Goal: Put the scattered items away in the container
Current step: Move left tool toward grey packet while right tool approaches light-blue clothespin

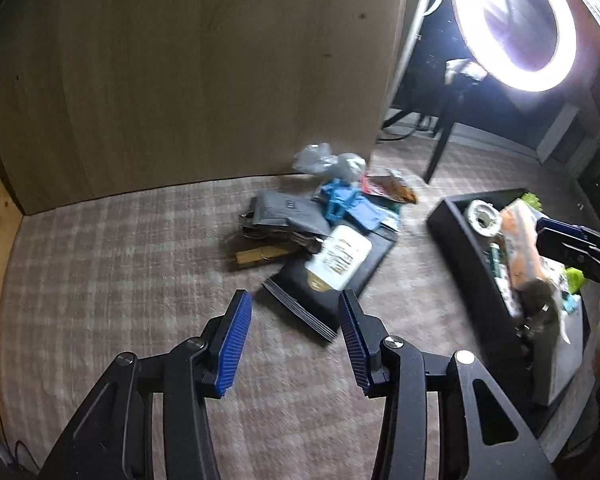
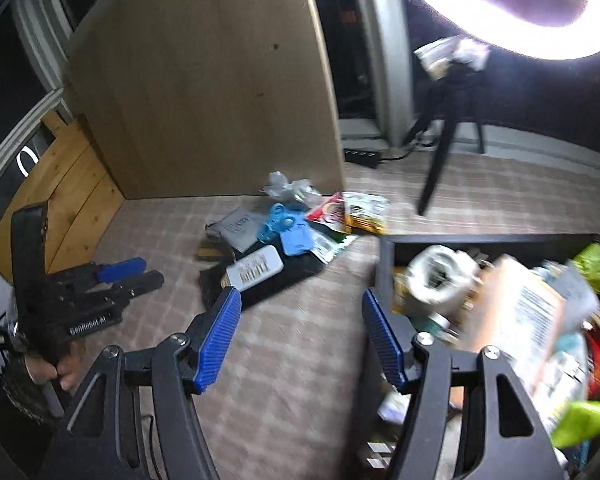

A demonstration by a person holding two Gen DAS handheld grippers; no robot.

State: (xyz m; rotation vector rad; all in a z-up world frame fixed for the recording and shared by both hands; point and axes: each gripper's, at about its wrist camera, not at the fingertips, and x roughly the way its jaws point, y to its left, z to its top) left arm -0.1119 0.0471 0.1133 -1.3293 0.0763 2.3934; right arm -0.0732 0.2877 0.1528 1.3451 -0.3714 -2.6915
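Black pouch (image 1: pixel 324 280) with the white packet (image 1: pixel 338 258) on top lies just ahead of your left claw (image 1: pixel 296 344), whose jaws stand apart and empty; close too early and you may pinch only the packet, sliding the pouch across the carpet (image 1: pixel 120 260) toward the wooden panel (image 1: pixel 200 80). Seen from the right wrist, your right claw (image 2: pixel 300 340) is spread, holding nothing, beside the container (image 2: pixel 384 264) near corner; swing carelessly and it may clip that rim, though bare carpet between pile and container leaves room.
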